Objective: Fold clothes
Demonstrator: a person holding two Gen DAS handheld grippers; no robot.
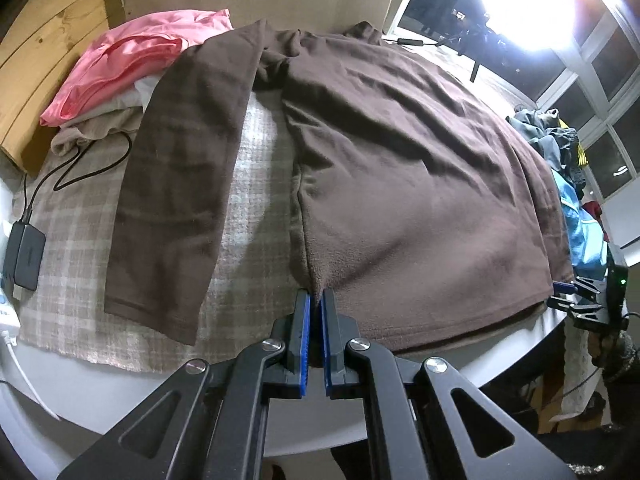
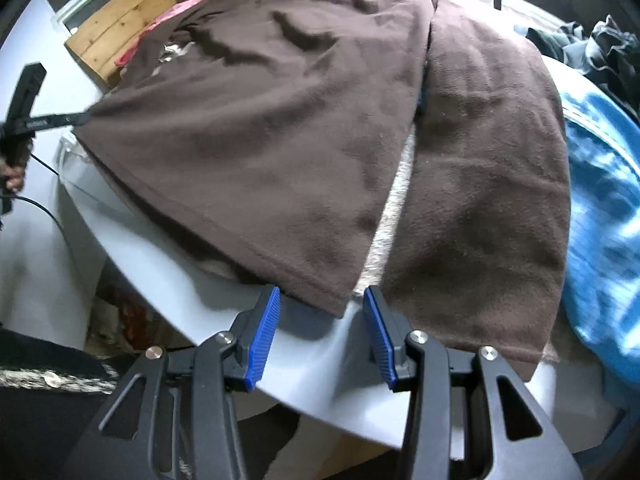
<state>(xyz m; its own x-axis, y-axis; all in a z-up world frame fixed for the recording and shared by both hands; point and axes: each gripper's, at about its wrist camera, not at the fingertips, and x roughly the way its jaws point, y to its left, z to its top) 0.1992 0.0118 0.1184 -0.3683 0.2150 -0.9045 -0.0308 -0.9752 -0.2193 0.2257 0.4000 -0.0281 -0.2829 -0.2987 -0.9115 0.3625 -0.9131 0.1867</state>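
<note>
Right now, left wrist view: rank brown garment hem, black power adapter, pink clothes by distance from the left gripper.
1. Brown garment hem: pinched in the left gripper.
2. Black power adapter: far left, on the plaid cover.
3. Pink clothes: back left, atop the pile.

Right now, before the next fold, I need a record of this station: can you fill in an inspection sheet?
Surface: white table with a checked cloth under the work.
Job's things: brown fleece top spread flat, sleeves out at both sides.
Clutter: folded pink garment on a stack; blue garment and dark clothes pile.
Grippers: left gripper shut on the top's hem corner; right gripper open around the opposite hem corner.
Cables: black cable to a black adapter.
Surroundings: wooden board, window, bright lamp.
</note>
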